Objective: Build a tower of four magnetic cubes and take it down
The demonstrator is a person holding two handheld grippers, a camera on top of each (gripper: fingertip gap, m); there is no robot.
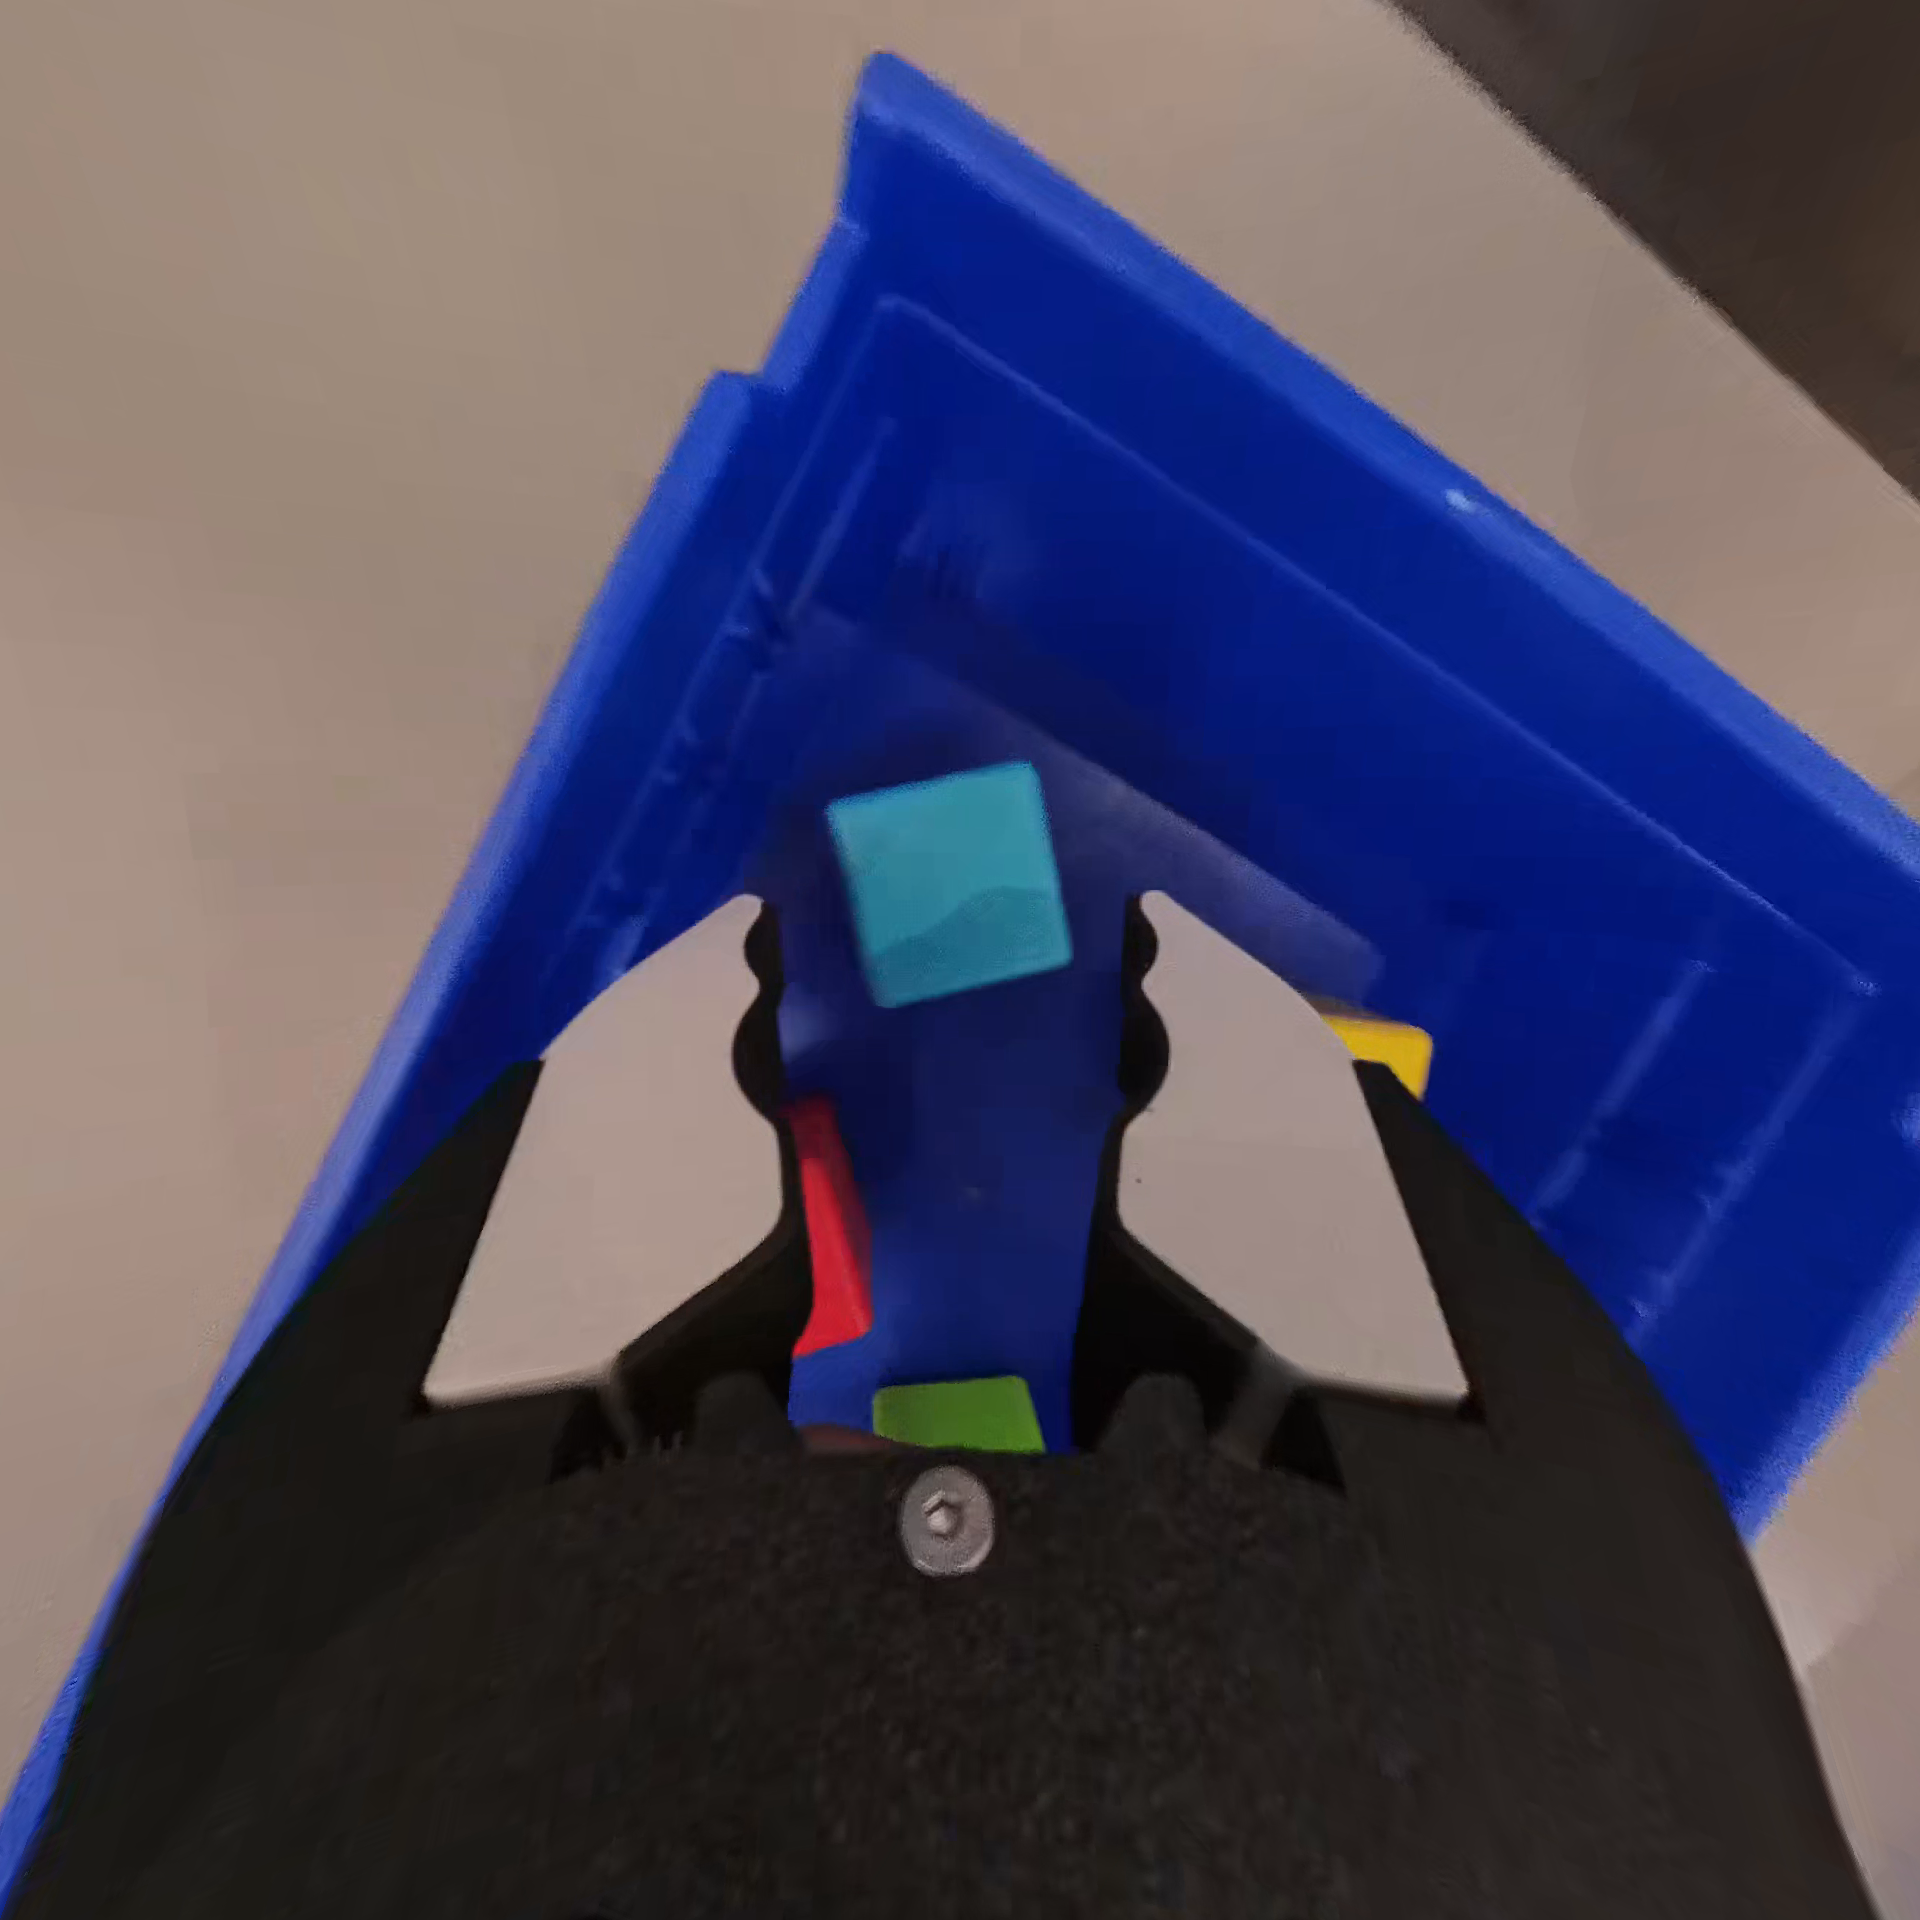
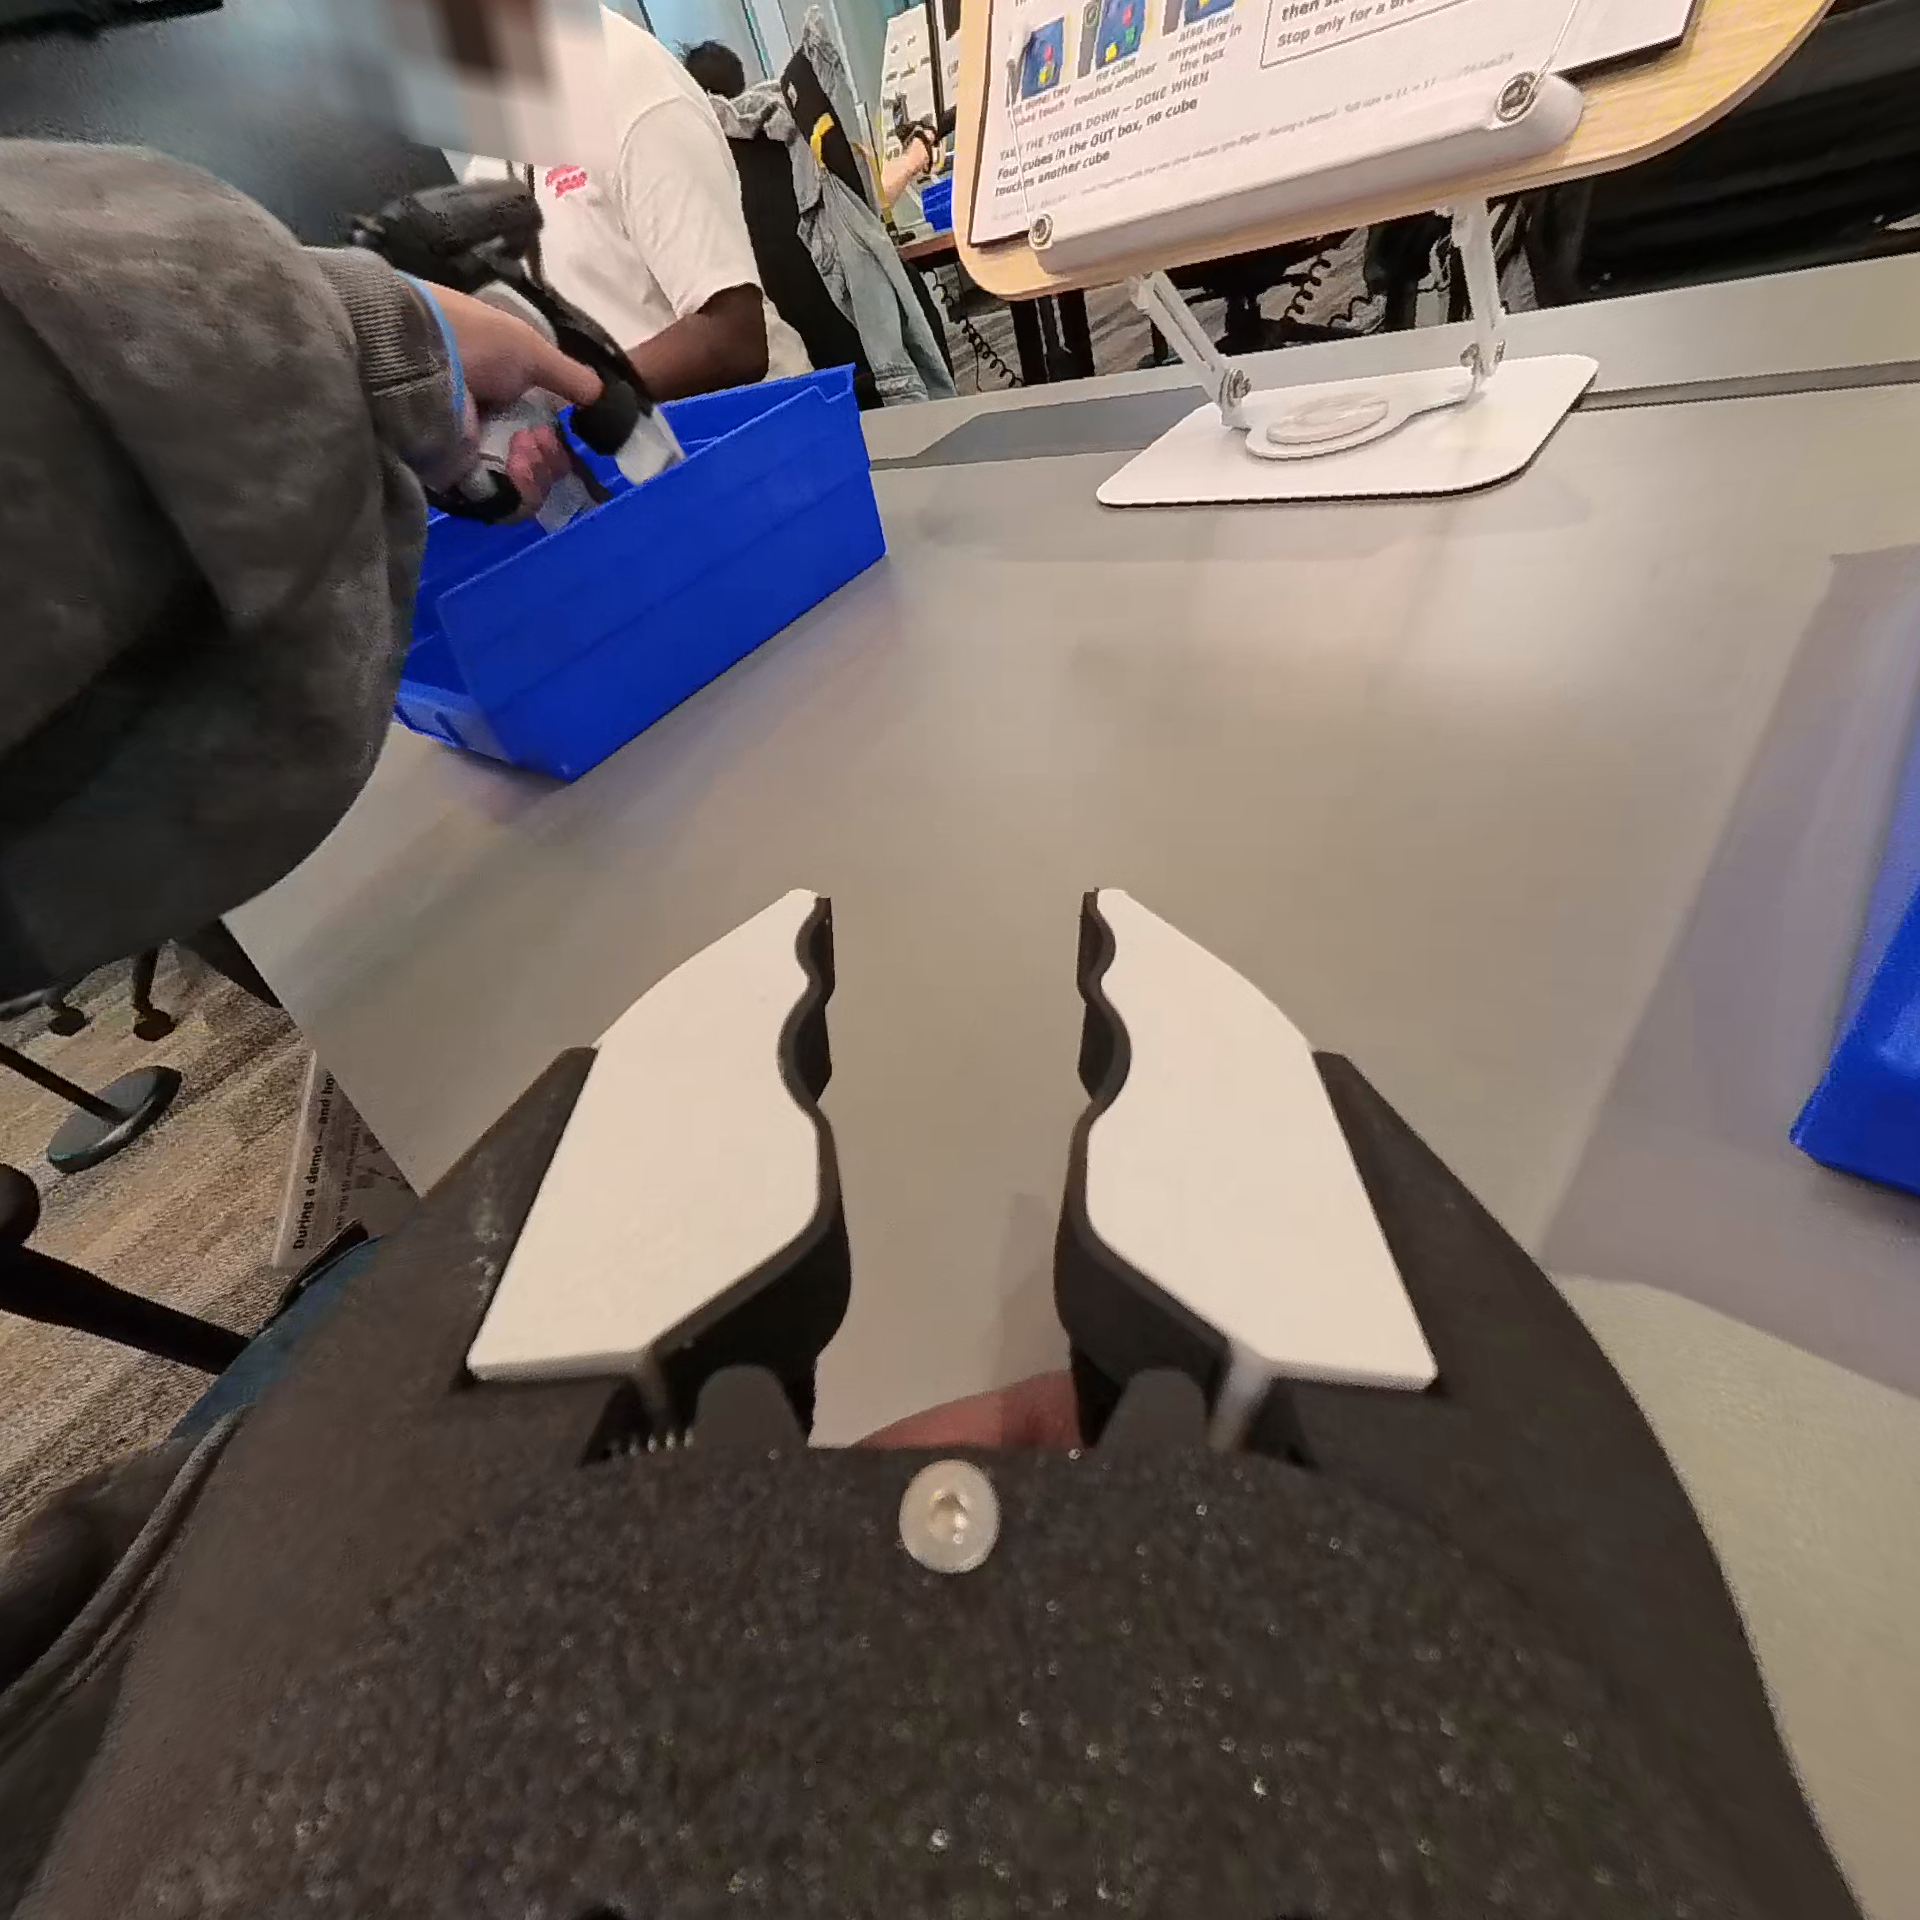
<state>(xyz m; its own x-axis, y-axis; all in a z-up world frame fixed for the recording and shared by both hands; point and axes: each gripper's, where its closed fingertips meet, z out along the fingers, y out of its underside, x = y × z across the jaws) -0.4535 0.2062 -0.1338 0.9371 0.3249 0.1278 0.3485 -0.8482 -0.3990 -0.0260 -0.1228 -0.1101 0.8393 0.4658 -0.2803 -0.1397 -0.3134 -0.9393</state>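
The left gripper point(image 1: 951, 914) points down into a blue bin point(image 1: 1351, 644) with its fingers spread apart and gripping nothing; a teal cube point(image 1: 951, 883) lies on the bin floor between the fingertips, a red cube point(image 1: 831, 1226) sits by the left finger, a green cube point(image 1: 961, 1413) shows near the gripper's base and a yellow cube point(image 1: 1382, 1049) peeks out past the right finger. The right gripper point(image 2: 956, 914) hangs over the bare grey table point(image 2: 1247, 727), fingers parted and empty, well apart from that bin, with another blue bin point(image 2: 1870, 1091) at the right edge and a document stand point(image 2: 1351, 426) farther back
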